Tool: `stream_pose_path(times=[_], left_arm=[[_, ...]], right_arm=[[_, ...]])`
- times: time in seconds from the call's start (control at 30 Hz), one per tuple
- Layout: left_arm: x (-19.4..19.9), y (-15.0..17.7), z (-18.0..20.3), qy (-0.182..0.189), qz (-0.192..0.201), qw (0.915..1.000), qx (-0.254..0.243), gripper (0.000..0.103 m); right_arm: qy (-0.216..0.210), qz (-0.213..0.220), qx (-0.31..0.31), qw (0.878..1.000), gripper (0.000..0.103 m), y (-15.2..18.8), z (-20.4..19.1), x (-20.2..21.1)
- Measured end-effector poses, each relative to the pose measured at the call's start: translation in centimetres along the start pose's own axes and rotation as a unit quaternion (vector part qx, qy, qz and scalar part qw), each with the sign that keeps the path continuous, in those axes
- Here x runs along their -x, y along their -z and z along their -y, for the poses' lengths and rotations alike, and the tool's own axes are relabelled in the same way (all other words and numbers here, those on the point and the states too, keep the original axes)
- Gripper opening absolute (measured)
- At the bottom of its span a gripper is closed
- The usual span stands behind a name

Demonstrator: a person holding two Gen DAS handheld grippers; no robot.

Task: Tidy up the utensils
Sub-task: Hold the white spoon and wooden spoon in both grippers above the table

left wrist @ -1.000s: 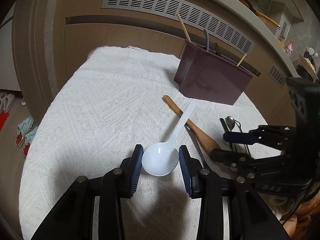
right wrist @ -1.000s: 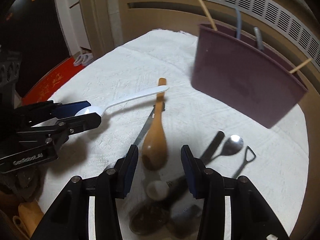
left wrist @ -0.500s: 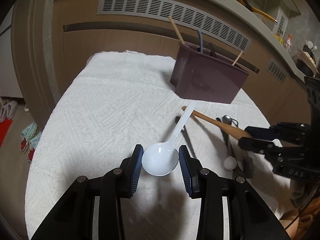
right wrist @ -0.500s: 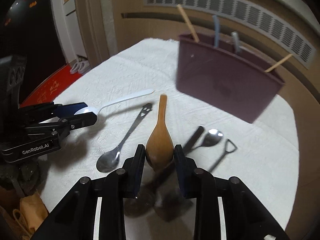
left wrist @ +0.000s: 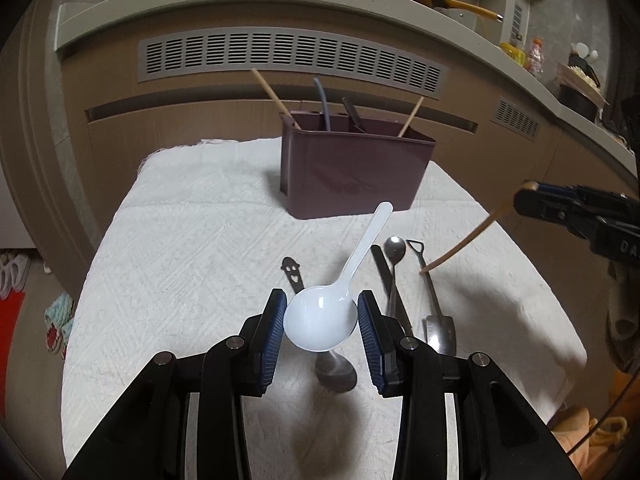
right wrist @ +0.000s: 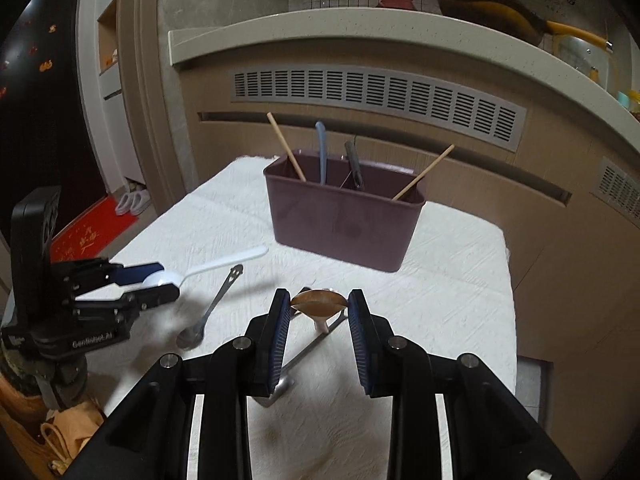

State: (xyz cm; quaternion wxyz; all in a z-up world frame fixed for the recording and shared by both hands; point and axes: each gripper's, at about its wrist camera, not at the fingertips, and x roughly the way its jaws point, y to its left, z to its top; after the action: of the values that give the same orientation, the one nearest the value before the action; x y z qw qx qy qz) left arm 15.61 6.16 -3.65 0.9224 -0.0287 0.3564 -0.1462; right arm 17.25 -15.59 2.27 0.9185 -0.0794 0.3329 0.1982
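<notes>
We grip a white spoon (left wrist: 321, 322) in our left gripper (left wrist: 321, 320) and a wooden spoon (right wrist: 319, 303) in our right gripper (right wrist: 319, 312); metal spoons (left wrist: 394, 252) lie between us and the maroon caddy (left wrist: 352, 172).

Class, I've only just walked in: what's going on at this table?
A person is sorting utensils with two handheld grippers. The left gripper holds a white plastic spoon by its bowl, above the cloth; the right gripper holds a wooden spoon. Metal spoons lie on the white cloth, before the maroon holder.
</notes>
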Motion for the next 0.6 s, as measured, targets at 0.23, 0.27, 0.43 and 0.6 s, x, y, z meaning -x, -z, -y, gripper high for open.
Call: stream_pose_path(times=[0.23, 0.27, 0.43, 0.6], left_arm=[[-0.4, 0.1, -0.4, -0.004, -0.010, 0.9999, 0.002, 0.038], [-0.6, 0.2, -0.5, -0.005, -0.012, 0.9999, 0.004, 0.038], [-1.1, 0.3, -0.7, -0.007, -0.019, 0.9998, 0.006, 0.038], [-1.0, 0.2, -0.3, -0.013, -0.022, 0.9997, -0.006, 0.038]], right_arm=[[0.003, 0.018, -0.008, 1.000, 0.028, -0.9, 0.4, -1.9], [0.007, 0.021, -0.008, 1.000, 0.028, -1.0, 0.4, -2.1], [0.021, 0.027, -0.012, 0.999, 0.028, -1.1, 0.9, -2.5], [0.028, 0.027, -0.010, 0.999, 0.028, -1.0, 1.1, -2.2]])
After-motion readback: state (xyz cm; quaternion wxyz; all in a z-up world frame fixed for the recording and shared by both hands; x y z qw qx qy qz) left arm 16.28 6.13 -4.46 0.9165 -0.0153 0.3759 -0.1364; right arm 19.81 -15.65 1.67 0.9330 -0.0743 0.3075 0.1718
